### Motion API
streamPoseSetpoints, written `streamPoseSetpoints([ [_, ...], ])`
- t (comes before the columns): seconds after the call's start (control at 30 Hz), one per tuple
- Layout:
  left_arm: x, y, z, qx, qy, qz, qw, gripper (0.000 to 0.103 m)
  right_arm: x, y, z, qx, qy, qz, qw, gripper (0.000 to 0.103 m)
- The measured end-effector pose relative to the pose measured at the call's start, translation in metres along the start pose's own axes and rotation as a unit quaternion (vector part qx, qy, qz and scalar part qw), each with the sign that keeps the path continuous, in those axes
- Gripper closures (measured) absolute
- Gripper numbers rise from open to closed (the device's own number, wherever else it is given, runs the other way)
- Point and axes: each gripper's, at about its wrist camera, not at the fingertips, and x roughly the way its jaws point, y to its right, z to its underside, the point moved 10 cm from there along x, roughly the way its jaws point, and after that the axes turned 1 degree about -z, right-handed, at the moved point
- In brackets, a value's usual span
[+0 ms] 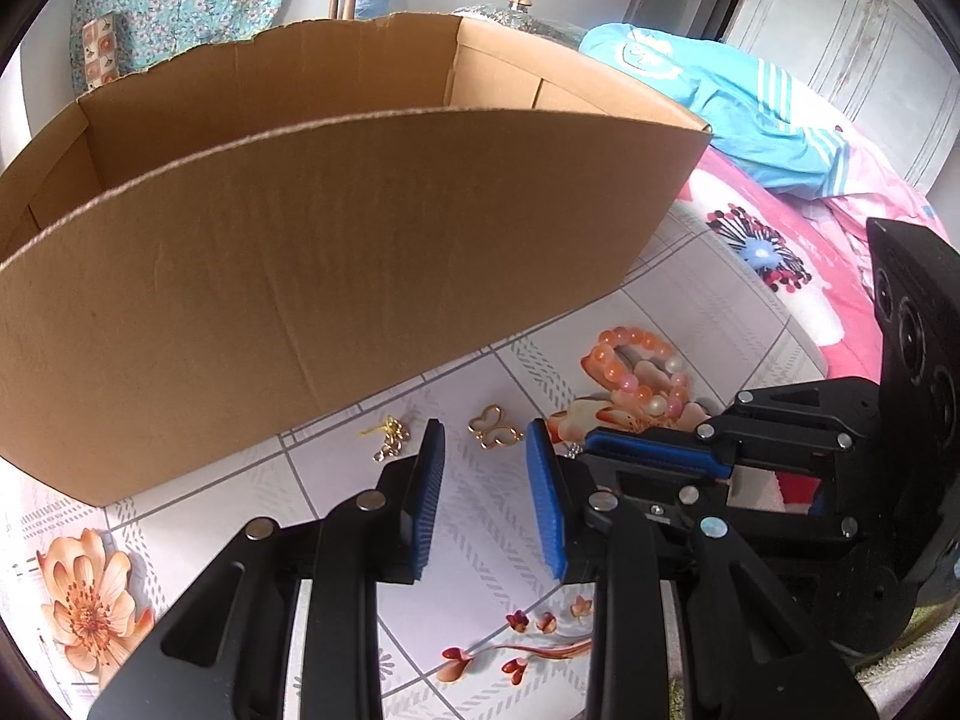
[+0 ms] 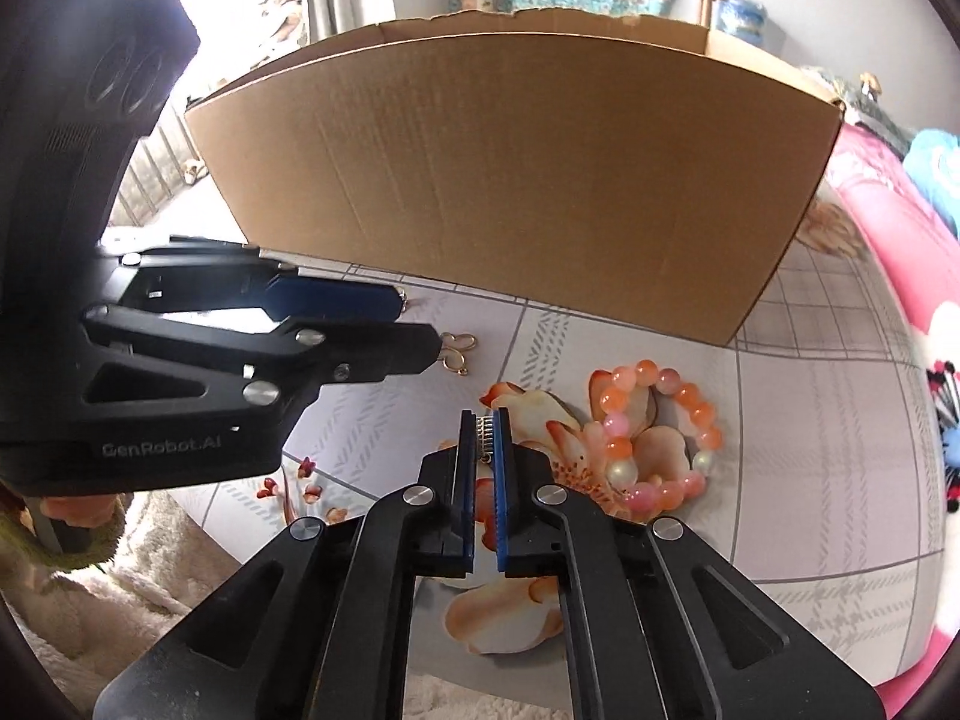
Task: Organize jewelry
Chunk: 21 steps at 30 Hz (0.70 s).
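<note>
On the floral cloth [image 1: 492,540] before the cardboard box [image 1: 336,276], the left gripper [image 1: 485,450] hangs part open and empty, with a gold butterfly charm [image 1: 495,429] just ahead of its fingertips. Beside it the right gripper [image 2: 486,429] is closed on a small silver chain [image 2: 485,432], near the bead bracelet [image 2: 660,438]

A cardboard box [image 1: 336,252] stands on the table [image 1: 492,546], behind the jewelry. In the left wrist view, just before its near wall, a small chain piece [image 1: 391,437] lies left of a butterfly-shaped ring [image 1: 495,435], and a bead bracelet [image 1: 645,375] lies further right. The left gripper [image 1: 486,480] hangs over the table before the butterfly piece, and the right gripper [image 2: 485,450], to its right and beside the bracelet, has a small metal piece [image 2: 485,435] between its tips.
</note>
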Motion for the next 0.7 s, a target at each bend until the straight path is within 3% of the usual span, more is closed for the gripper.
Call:
streamPoseSetpoints([
  [0.3, 0.006, 0.008, 0.001, 0.007, -0.011, 0.007, 0.9999, 0.073, -0.005, 0.017, -0.003, 0.03, 0.011, -0.012, 0.999, 0.103],
  [0.4, 0.009, 0.011, 0.0, 0.014, -0.015, 0.002, 0.9998, 0.068, -0.008, 0.023, -0.003, 0.037, 0.016, -0.008, 0.999, 0.103],
  [0.7, 0.016, 0.01, -0.002, 0.028, -0.022, -0.029, 0.9989, 0.068, -0.015, 0.031, -0.001, 0.049, 0.033, -0.022, 0.998, 0.103],
])
